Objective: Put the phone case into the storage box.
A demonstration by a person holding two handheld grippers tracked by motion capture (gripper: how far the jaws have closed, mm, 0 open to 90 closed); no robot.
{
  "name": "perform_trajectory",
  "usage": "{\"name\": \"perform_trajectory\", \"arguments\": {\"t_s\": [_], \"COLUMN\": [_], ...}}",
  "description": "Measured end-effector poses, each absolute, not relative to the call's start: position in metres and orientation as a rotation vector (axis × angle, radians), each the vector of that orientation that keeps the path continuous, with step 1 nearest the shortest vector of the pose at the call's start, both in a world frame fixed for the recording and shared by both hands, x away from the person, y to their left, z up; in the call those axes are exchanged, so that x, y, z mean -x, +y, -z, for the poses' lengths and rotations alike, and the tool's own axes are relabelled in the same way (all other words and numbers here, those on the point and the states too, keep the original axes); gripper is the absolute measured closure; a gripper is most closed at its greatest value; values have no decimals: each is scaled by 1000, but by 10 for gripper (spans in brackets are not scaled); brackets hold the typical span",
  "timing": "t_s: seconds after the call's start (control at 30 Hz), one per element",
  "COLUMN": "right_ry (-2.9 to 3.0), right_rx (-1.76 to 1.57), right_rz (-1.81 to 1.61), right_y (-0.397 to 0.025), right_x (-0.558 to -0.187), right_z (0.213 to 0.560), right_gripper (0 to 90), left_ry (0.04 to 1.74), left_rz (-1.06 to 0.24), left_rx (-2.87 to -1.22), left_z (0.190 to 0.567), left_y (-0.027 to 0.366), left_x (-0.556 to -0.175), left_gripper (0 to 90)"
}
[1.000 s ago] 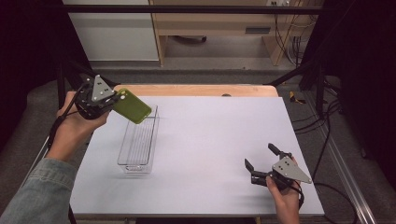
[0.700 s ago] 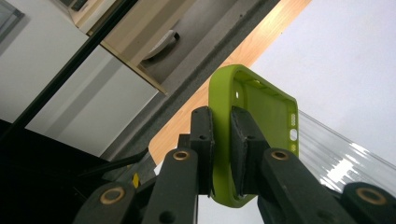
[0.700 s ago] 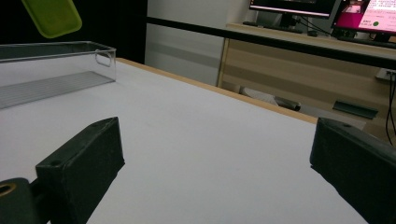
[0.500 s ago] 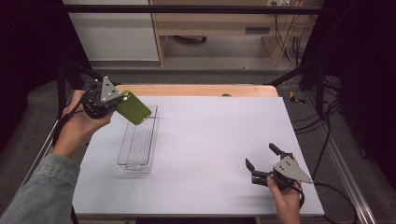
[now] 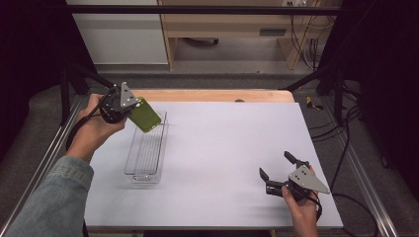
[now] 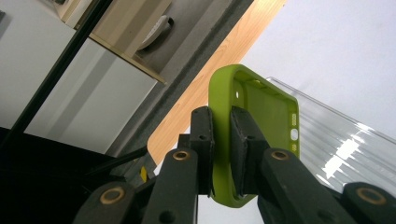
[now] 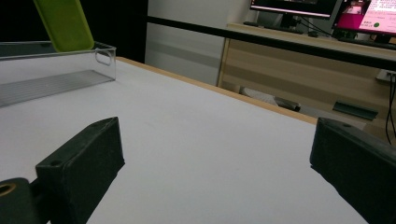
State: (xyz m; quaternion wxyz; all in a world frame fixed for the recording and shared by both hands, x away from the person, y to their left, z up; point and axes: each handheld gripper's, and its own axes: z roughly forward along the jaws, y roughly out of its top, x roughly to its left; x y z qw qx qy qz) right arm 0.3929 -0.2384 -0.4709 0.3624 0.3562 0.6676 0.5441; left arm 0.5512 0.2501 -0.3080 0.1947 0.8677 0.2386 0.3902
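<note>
A green phone case (image 5: 145, 115) hangs tilted over the far end of a clear plastic tray (image 5: 146, 149), pinched at its edge by my left gripper (image 5: 129, 107). In the left gripper view the two black jaws clamp the rim of the phone case (image 6: 261, 112), with the clear tray (image 6: 355, 149) below it. Over the table's near right my right gripper (image 5: 280, 166) stands open with nothing between its jaws. The right gripper view shows the phone case (image 7: 65, 23) above the clear tray (image 7: 51, 72) at far left.
The white table top (image 5: 232, 143) spreads between the tray and the right gripper. A wooden strip (image 5: 212, 95) runs along the far edge. Metal rails flank both sides. Cabinets and a desk with monitors (image 7: 327, 7) stand beyond.
My left gripper has carried the phone case right and slightly down, so it now hangs over the tray's far end. The right gripper has stayed put.
</note>
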Motion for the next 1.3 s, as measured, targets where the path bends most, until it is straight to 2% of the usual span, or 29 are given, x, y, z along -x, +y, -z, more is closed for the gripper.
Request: {"name": "perform_trajectory", "arguments": {"t_s": [0.43,1.3], "right_ry": [1723,1735], "right_rx": [-916,-928], "right_rz": [-1406,-1432], "right_y": [-238,-237], "right_x": [-393,-395], "right_z": [471,472], "right_gripper": [31,35], "left_ry": [620,536], "left_rz": [-1112,-1109], "left_rx": [-2475,-2537], "left_z": [324,325], "left_y": [245,235], "left_x": [-567,-581], "left_gripper": [801,801]}}
